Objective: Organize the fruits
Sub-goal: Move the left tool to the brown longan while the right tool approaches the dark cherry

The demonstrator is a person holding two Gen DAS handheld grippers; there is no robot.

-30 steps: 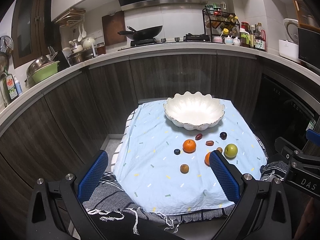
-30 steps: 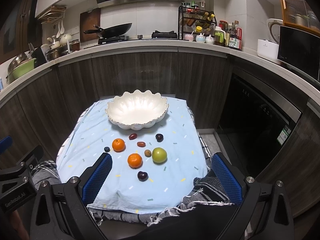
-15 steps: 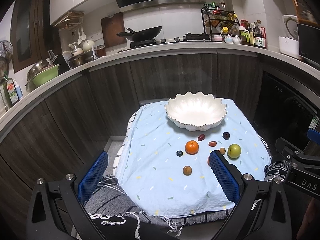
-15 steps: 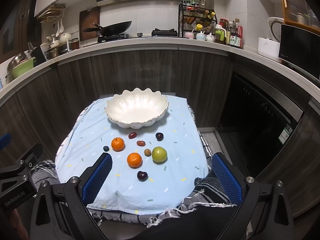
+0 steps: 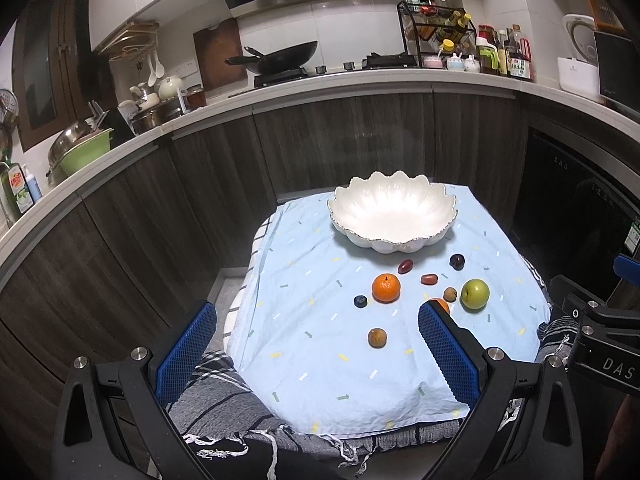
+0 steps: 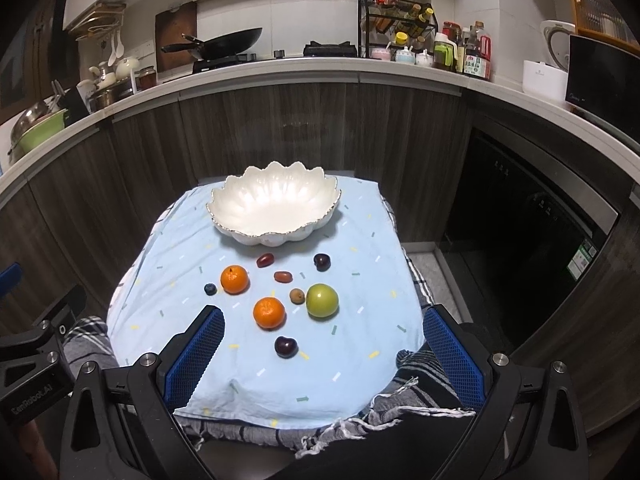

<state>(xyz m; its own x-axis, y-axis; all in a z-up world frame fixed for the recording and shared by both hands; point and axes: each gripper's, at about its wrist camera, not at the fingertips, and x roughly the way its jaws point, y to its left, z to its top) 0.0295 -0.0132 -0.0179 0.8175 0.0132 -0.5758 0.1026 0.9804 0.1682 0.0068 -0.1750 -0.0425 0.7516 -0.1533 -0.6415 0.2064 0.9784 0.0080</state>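
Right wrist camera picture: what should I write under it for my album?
Open right gripper above a blue cloth with an empty white scalloped bowl, two oranges, and a green apple.

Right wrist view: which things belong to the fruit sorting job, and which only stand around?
For the job: white bowl, two oranges, green apple, dark plums, blueberry, open right gripper.

Standing around: wok, spice rack, green basin.
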